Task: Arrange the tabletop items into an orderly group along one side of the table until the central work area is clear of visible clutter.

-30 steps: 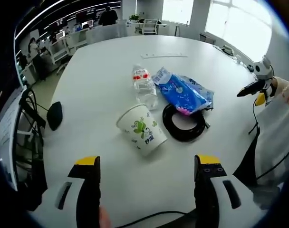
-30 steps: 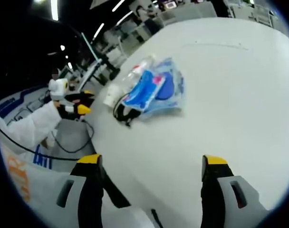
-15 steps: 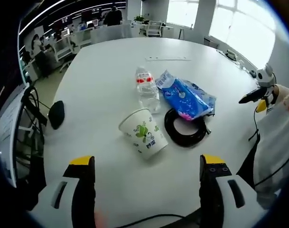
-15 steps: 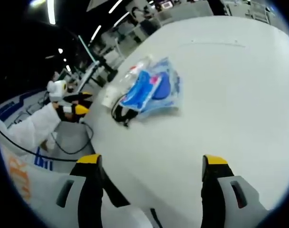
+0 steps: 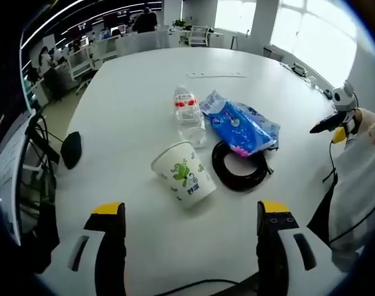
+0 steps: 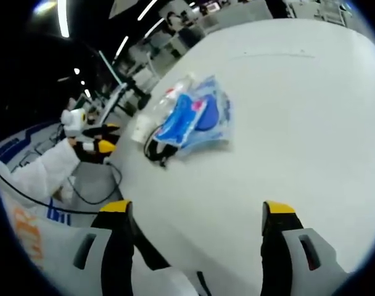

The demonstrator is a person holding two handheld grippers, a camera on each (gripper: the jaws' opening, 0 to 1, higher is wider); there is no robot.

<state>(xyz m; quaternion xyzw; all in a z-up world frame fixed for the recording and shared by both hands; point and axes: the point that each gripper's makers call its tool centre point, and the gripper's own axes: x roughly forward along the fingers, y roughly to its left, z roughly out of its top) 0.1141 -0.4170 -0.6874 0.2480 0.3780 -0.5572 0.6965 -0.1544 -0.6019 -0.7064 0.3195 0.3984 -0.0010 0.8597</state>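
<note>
Comparing the left gripper view with earlier: only my camera drifted; cup [image 5: 183, 172], cable [image 5: 239, 165], pouch [image 5: 240, 123] and bottle [image 5: 187, 110] lie unmoved mid-table, ahead of the open, empty left gripper [image 5: 190, 216].

Right gripper view: same cluster [image 6: 186, 120] well beyond the open, empty right gripper [image 6: 197, 213]. Nothing tidied yet.

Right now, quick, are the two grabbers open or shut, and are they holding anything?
Left gripper: open, fingers wide apart, holding nothing.
Right gripper: open, fingers wide apart, holding nothing.
</note>
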